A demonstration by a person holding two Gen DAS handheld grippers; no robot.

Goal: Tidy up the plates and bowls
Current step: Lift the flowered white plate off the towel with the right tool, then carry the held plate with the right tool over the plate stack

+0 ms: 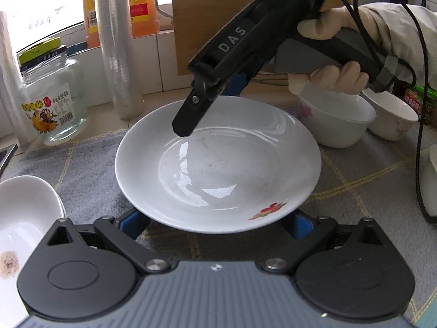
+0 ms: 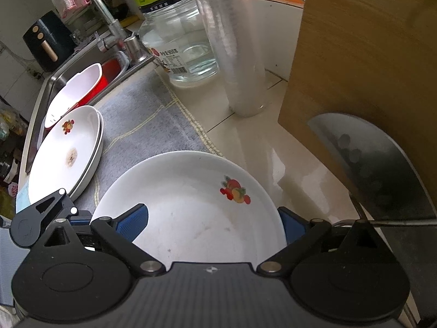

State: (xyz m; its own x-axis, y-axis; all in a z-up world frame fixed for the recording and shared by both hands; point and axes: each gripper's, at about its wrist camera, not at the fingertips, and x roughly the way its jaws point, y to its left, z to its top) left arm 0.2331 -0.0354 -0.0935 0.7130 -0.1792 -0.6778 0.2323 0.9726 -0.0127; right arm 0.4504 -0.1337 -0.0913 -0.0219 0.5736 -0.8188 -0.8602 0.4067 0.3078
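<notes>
Left wrist view: a shallow white ceramic plate with a small fruit print on its rim (image 1: 218, 164) sits between the left gripper (image 1: 218, 227) and the camera's far field, over a grey cloth with yellow checked lines (image 1: 82, 169); the left gripper's blue-padded fingers (image 1: 133, 222) are spread wide, one on each side of the plate's near rim, and whether they touch it cannot be told. The right gripper (image 1: 185, 125), black and held by a gloved hand (image 1: 327, 54), slants down from the upper right; one finger tip hangs just over the plate's far inner slope; its other finger is hidden, so its state cannot be told here. Behind the plate stand two white bowls (image 1: 336, 120), a clear glass jar with a yellow-green lid (image 1: 52, 95) and a tall sleeve of clear plastic cups (image 1: 120, 46); a soiled white dish (image 1: 24, 218) lies at the left edge.

Right wrist view: the same plate (image 2: 191, 205) fills the space between the right gripper's (image 2: 215, 221) blue fingers (image 2: 133, 224), which stand well apart on either side of it; to the left a stack of white fruit-print plates (image 2: 65, 150) rests on the cloth beside a steel sink (image 2: 54, 82); a wooden cutting board (image 2: 368, 54) stands upright at right with a dark cleaver blade (image 2: 377, 169) against it.
</notes>
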